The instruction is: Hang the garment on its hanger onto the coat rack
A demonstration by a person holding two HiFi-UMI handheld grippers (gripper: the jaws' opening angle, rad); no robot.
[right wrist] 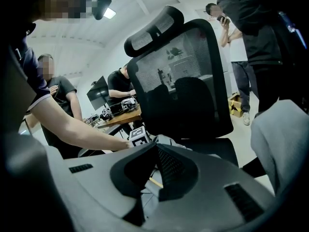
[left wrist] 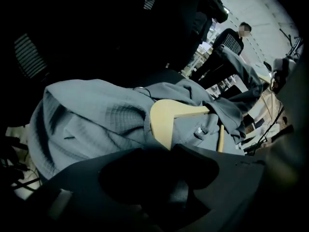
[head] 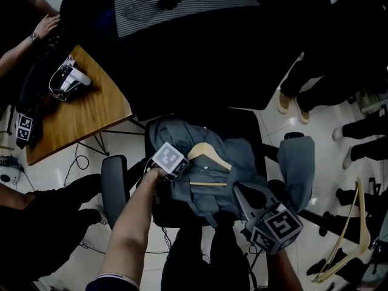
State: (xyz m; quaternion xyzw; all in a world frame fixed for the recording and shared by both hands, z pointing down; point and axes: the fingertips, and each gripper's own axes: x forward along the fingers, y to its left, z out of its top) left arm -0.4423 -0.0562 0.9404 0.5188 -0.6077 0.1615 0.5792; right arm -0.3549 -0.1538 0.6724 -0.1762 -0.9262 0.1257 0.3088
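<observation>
The left gripper (left wrist: 161,150) stands with its jaws apart and empty, tipped down over the wooden hanger (left wrist: 170,114), whose pale shoulder end lies just beyond the gap between them. The right gripper (right wrist: 155,148) hangs beside the heap with its jaw tips drawn together and nothing that I can see pinched there. The grey-blue garment (head: 182,135) lies crumpled on the seat of the black office chair (right wrist: 193,91), bunched around the hanger, with one part draped off the seat on the right gripper's side. To my eye this is the pick-up, not yet made. The left jaws need to settle over the wood near the neck and close firmly, then lift so that the cloth stays on both shoulders, and the right gripper may have to steady the loose folds. I see no coat rack from here, so the carry will need a turn to find it. No box or basket is about. The chair seat holds only the garment and its hanger, and the wooden table (head: 91,117), well apart, bears a white-and-black device (head: 70,80).
</observation>
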